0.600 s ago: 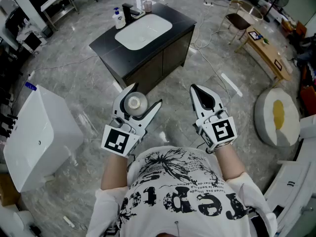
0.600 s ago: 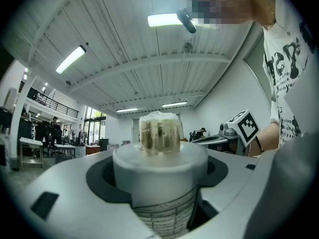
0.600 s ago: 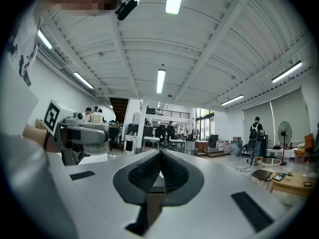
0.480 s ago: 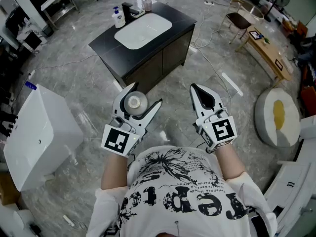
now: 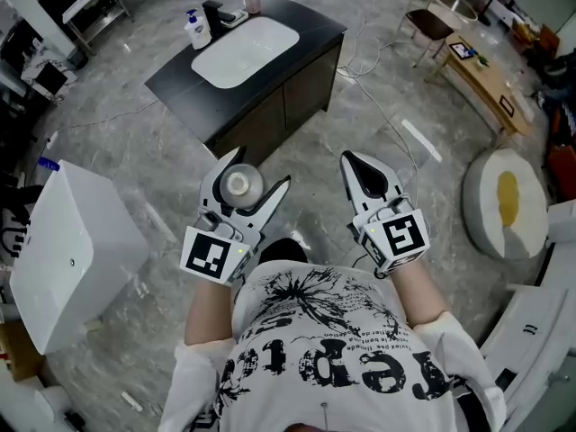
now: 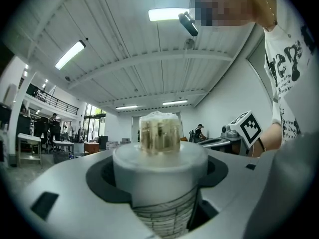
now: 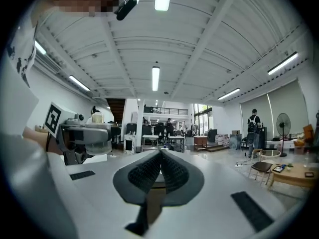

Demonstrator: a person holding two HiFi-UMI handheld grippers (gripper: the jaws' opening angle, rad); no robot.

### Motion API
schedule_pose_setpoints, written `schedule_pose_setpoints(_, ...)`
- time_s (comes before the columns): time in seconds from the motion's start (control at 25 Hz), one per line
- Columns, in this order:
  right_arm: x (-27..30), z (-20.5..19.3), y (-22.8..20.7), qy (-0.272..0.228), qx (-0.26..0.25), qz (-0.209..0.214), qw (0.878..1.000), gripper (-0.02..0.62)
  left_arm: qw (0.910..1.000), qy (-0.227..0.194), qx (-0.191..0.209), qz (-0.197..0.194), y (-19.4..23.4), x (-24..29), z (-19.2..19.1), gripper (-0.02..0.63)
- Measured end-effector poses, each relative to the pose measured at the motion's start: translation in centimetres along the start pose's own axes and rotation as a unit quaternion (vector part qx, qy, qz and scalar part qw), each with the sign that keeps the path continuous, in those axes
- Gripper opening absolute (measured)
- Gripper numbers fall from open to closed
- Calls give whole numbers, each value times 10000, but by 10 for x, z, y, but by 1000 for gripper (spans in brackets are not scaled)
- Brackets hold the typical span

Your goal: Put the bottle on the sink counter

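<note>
Two grippers are held out level in front of the person, and only the left gripper (image 5: 262, 167) carries anything: its fingers pinch the bottle (image 5: 240, 185) round its body, spread wide by its girth. The bottle stands upright between them, long axis vertical, cap uppermost. The right gripper (image 5: 352, 160) has its fingers pressed together on nothing. The sink counter (image 5: 310, 48) lies well ahead of both sets of fingertips and a little to the left of them, so the left hand is the nearer and, I'd say, only needs carrying forward. A pump dispenser (image 5: 196, 30) stands at the counter's far corner. A faint grid pattern shows low on the bottle, but no writing I can read; the shirt (image 5: 324, 349) print starts "Rep".
</note>
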State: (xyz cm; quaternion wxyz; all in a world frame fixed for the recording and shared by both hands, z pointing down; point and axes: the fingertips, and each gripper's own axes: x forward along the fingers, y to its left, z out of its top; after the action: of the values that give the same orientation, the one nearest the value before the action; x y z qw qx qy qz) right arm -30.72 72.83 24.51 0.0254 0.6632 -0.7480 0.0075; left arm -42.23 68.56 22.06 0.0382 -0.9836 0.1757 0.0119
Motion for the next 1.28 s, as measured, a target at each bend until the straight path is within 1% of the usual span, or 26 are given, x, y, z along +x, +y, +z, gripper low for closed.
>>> schedule_pose_setpoints(0.08,3,-4,-12,13,105,-72,9999,14,10000,48,-23,-41,2,13,-6,350)
schedule_pose_setpoints(0.24,21,-10,-37,119,123,-188,9997,14,9998,90,-83,-127,16,43,-13,349)
schedule_pose_setpoints(0.48,78,-26,-87,246,118,-358,9990,15,9994,64,-100,-324,60,107,-33,350)
schedule_pose_setpoints(0.68,164,-22,-144,329,95,-450,9984,15,9986,24,-166,-495,130,188,-41,349)
schedule_pose_setpoints(0.92,294,-20,-225,540,-11,-444,9976,15,9979,-56,-192,-613,229,300,-46,350)
schedule_pose_setpoints(1.12,392,-12,-279,526,-10,-425,9977,15,9981,-55,-208,-578,308,374,-55,350)
schedule_pose_setpoints(1.28,446,-10,-308,593,-28,-307,9978,15,9985,87,-267,-470,351,412,-63,350)
